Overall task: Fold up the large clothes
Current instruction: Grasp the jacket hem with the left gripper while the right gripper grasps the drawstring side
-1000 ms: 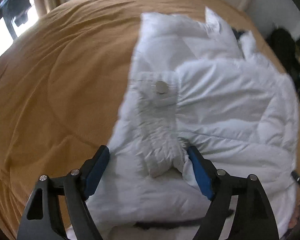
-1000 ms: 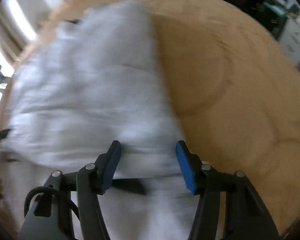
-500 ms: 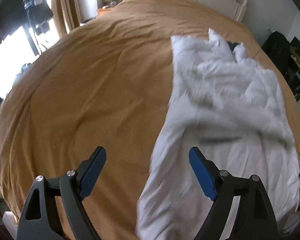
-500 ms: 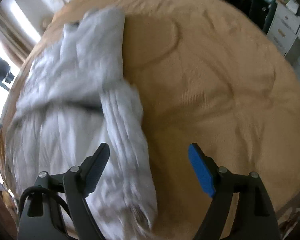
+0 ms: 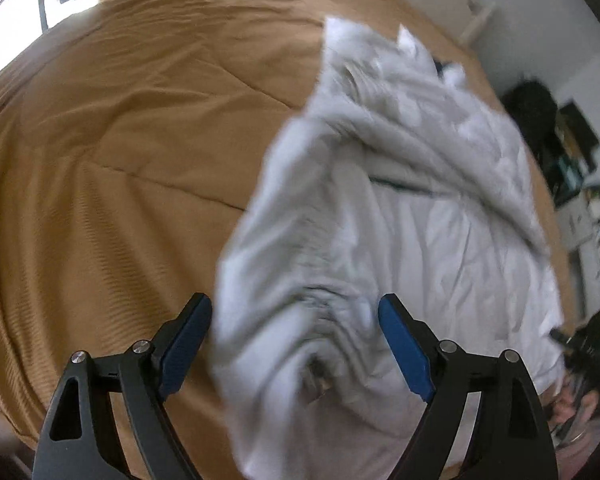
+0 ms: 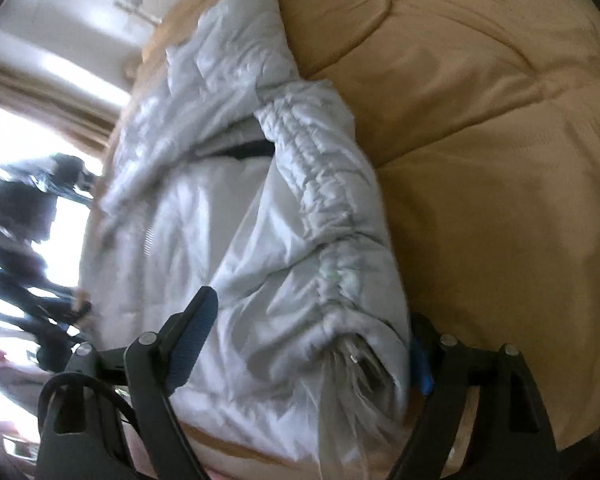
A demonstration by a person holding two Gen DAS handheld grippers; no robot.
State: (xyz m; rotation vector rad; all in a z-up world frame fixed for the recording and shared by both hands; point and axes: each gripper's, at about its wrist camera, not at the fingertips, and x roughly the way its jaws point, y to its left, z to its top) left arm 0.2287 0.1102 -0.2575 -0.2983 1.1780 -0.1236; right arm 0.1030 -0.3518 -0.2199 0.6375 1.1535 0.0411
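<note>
White puffy jacket lies on the tan bedspread, toward its right side in the left wrist view, left side in the right wrist view. It's quilted and crumpled. One sleeve runs down the jacket's left edge toward the left gripper; its gathered cuff end sits between the blue pads. The other sleeve, with a ruched seam, runs down toward the right gripper. A dark strip shows across the jacket's middle where the upper part is bunched over the flat lower panel. Fabric is motion-blurred in both views.

Left gripper: jaws wide, sleeve cuff between them, pads not pressing on it. Right gripper: jaws have just been opening and stand wide; sleeve end lies between them, covering most of the right pad, left pad clear of the cloth. No grip visible on either.

Around: white headboard beyond the bed, dark clutter on the right in the left view. Bright window with dark shapes in front of it on the left in the right view; curtain above it. Rest of the bedspread is bare, with quilted seams.
</note>
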